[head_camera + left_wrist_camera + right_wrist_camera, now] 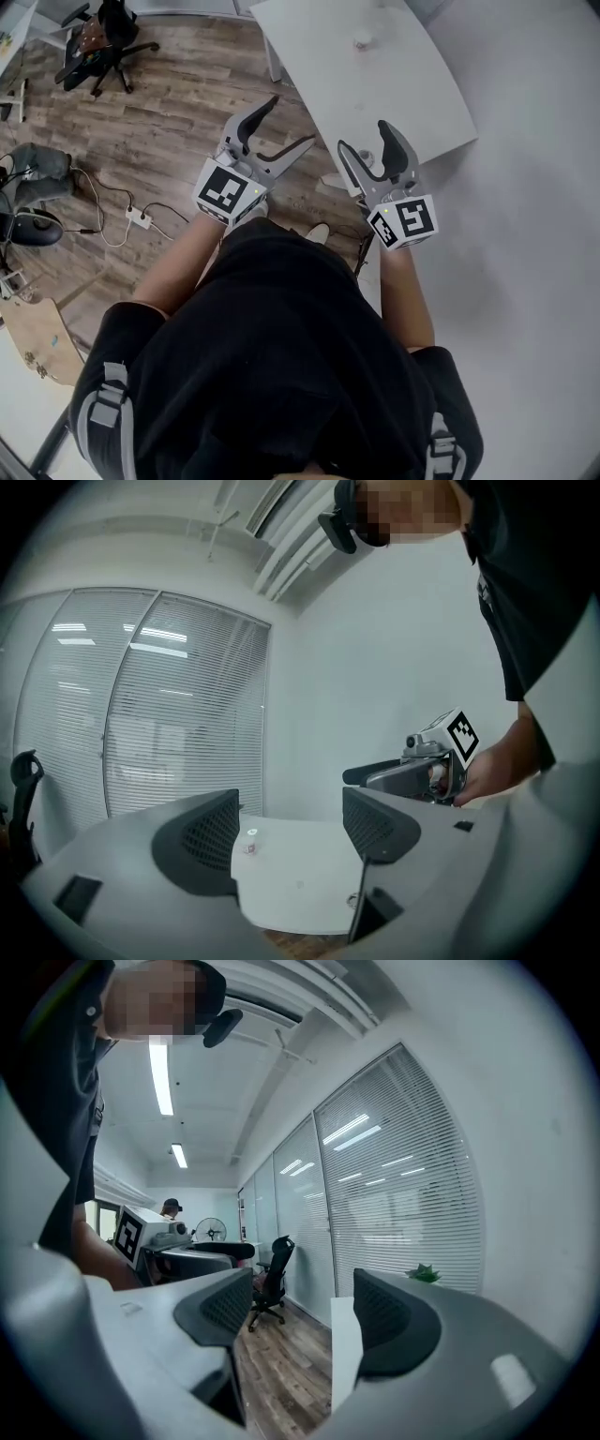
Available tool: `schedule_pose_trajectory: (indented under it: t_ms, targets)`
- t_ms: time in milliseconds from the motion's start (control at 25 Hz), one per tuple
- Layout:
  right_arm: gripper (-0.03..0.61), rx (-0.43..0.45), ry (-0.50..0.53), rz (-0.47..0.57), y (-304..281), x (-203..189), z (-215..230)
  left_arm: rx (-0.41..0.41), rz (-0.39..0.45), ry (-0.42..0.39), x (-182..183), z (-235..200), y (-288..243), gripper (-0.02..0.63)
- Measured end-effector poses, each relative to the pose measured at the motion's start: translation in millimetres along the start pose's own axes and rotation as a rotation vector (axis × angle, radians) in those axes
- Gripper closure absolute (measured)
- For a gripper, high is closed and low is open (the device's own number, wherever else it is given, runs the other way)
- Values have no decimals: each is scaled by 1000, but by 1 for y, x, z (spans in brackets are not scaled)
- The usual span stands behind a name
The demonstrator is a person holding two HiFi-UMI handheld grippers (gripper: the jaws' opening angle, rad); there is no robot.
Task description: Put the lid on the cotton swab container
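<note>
The person stands back from the white counter [412,94], a gripper in each hand, both raised over the wooden floor [178,122]. The left gripper [291,122] has its jaws spread wide with nothing between them. In the left gripper view the far counter top shows through the gap. The right gripper [364,138] is likewise wide open and empty, and its jaws frame the floor and a black office chair [272,1283] by the window blinds [394,1204]. The cotton swab container [361,41] stands alone near the counter's far end, well apart from both grippers. It is too small to tell whether its lid is on.
</note>
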State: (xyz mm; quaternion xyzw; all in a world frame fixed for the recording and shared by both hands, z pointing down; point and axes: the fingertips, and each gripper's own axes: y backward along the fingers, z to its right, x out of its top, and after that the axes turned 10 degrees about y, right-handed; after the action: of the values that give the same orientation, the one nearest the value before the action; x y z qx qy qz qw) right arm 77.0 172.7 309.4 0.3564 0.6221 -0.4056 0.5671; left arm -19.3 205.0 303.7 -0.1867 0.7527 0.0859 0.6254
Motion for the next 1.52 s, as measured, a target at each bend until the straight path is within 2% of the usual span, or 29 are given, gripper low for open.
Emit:
schedule_pose_trajectory:
  t_ms: [280,400,560,800,960,1080,1240,1520]
  targets:
    - [244,-89,12,-31,-69,4,4,-92,-16,16,8,-77,-18,282]
    - [244,-137,-6,-37,-100,0,20,-124,-35,27,7,-112,-37,282]
    - [245,-190,-42,-40,-121,-10,35,-173,-61,16,0,-136,-57,282]
    - [245,-220,-68,-46,-136,-28,70,-190,-69,36,-13,-154,-96,282]
    - [245,-262,-63,-51,-139,-10,60,-223,-70,34,3,-157,-79,282]
    - [245,-273,-71,-45,-146,-10,67,-236,-74,20,3,-161,-88,284]
    - [245,-266,-78,-20,-147,-20,93,-244,-88,6,-6,-158,-116,284]
    - [245,-266,-80,1,-154,-17,154,-258,-99,-36,8,-153,-170,284]
